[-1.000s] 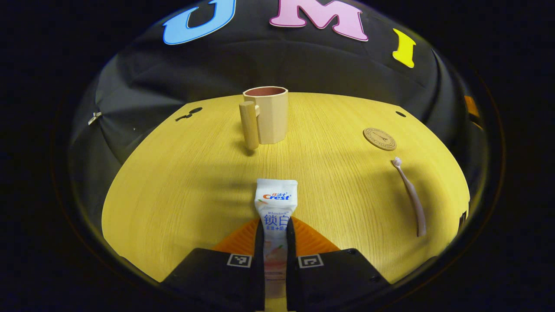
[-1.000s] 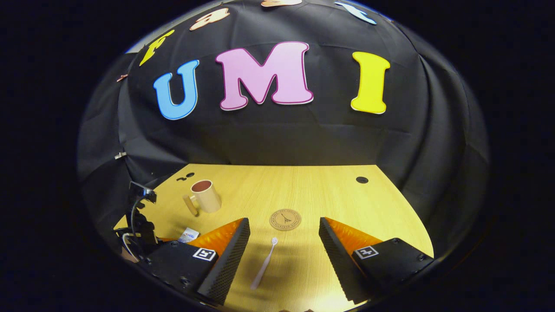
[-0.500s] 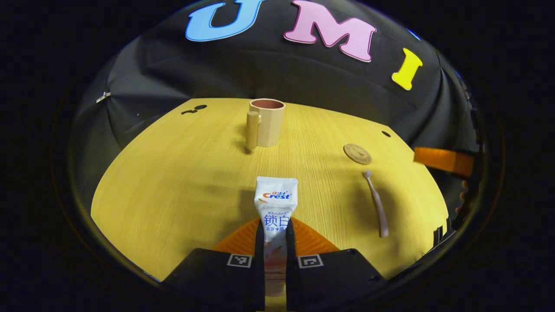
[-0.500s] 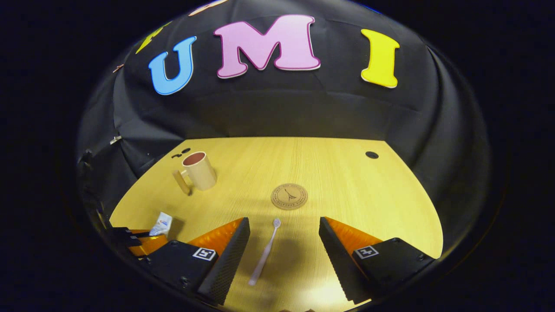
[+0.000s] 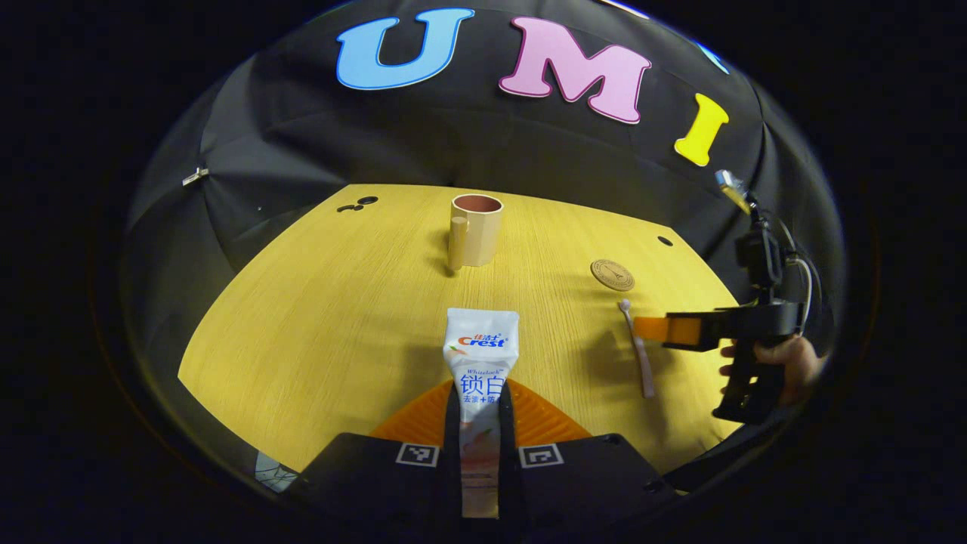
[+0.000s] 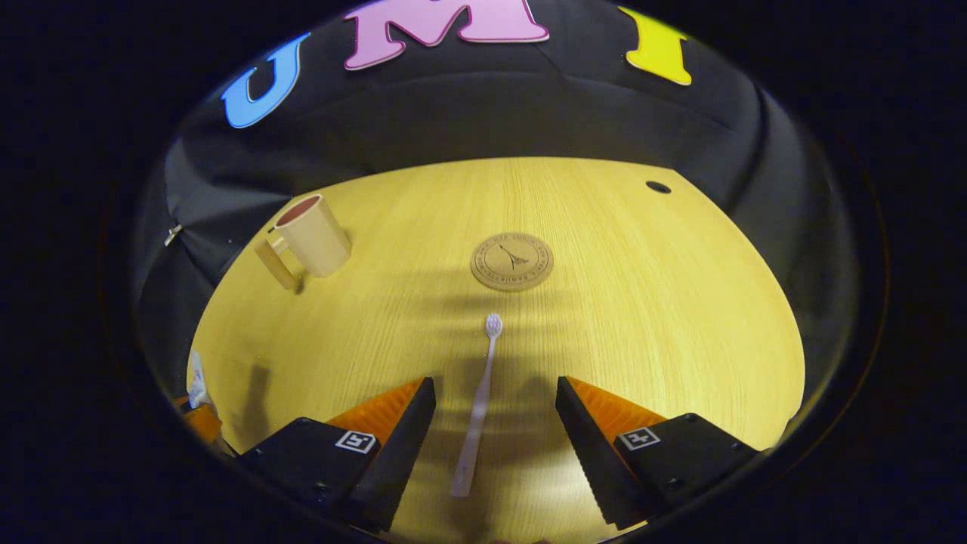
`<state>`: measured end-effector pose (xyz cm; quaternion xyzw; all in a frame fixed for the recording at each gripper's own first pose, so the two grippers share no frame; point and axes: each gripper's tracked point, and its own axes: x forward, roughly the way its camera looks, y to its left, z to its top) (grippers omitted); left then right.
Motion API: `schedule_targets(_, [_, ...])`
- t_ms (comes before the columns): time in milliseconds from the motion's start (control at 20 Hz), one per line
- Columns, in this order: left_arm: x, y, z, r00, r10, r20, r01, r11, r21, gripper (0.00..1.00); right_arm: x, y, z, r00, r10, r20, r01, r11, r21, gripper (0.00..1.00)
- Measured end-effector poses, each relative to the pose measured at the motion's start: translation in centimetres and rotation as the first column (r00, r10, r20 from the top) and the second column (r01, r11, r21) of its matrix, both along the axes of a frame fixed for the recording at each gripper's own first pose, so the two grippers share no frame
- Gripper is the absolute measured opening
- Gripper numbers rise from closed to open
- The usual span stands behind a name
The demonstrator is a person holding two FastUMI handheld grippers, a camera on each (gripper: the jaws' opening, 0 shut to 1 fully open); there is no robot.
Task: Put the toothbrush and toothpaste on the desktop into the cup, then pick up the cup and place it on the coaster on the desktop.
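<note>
My left gripper is shut on a white toothpaste tube, held above the yellow desktop with its flat end pointing ahead. Beyond it stands the beige cup, handle toward me, also seen as the cup at the left in the right gripper view. My right gripper is open, its fingers on either side of the pale toothbrush lying on the desk. The round coaster lies just past the brush head. In the left gripper view the right gripper, held by a hand, hangs over the toothbrush near the coaster.
The yellow wooden desktop has small dark holes at its back corners. Black cloth walls close it in on all sides. Open desk surface lies between the cup and the coaster.
The left gripper has lifted and drawn back with the toothpaste, so the cup looks smaller. The right gripper has dropped down and forward until its open fingers straddle the toothbrush.
</note>
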<state>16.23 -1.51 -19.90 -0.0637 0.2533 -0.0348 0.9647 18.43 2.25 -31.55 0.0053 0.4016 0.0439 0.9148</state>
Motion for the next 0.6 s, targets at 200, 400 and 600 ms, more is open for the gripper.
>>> schedule_targets(200, [-0.6,0.6,0.7,1.0,0.009,0.002,-0.009,1.0,-0.01,0.24,-0.9,0.0,-1.7,0.998,-0.005,-0.058,0.002,0.999,-0.047,0.99])
schedule_targets(400, [-0.6,1.4,0.6,1.0,0.028,-0.013,-0.028,0.999,-0.02,0.24,-0.5,0.5,-1.8,0.999,0.004,-0.043,-0.007,0.997,-0.073,0.96])
schedule_targets(600, [-0.4,1.6,0.6,0.999,0.039,-0.024,-0.04,0.998,-0.039,0.24,-0.1,1.0,-1.6,0.999,0.042,-0.03,-0.044,0.996,-0.073,0.58])
